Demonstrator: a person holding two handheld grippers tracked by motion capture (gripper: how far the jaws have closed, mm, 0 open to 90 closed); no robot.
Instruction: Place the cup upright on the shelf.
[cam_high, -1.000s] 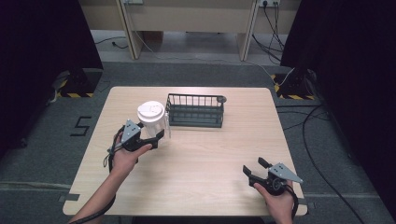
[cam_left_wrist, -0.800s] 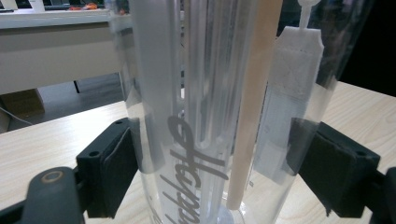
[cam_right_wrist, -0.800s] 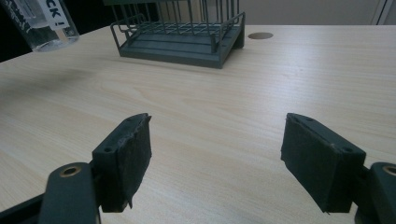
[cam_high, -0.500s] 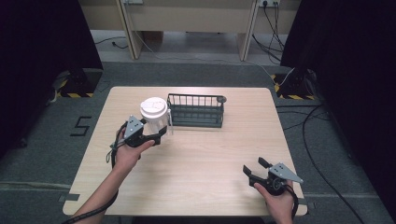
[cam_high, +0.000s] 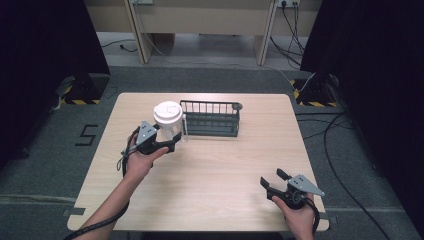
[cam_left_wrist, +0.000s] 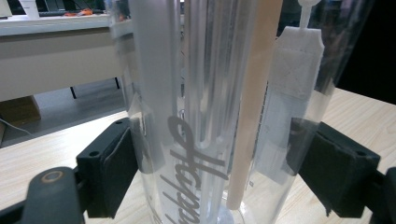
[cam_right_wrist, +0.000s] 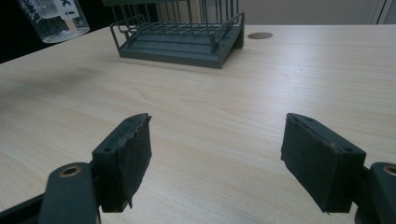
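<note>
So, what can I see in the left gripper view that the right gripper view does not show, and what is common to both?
Left gripper view: the clear cup close up between the jaws, with grey lettering on its wall.
Right gripper view: the dark wire basket, a round hole in the table, and the right gripper with its jaws apart and nothing between them.
Both: the light wooden table and the clear cup, far off at the right gripper view's top left.

Even overhead light, soft shadows; dark curtains at sides; close clear cup (cam_left_wrist: 210, 112) blurred, faint reflections.
</note>
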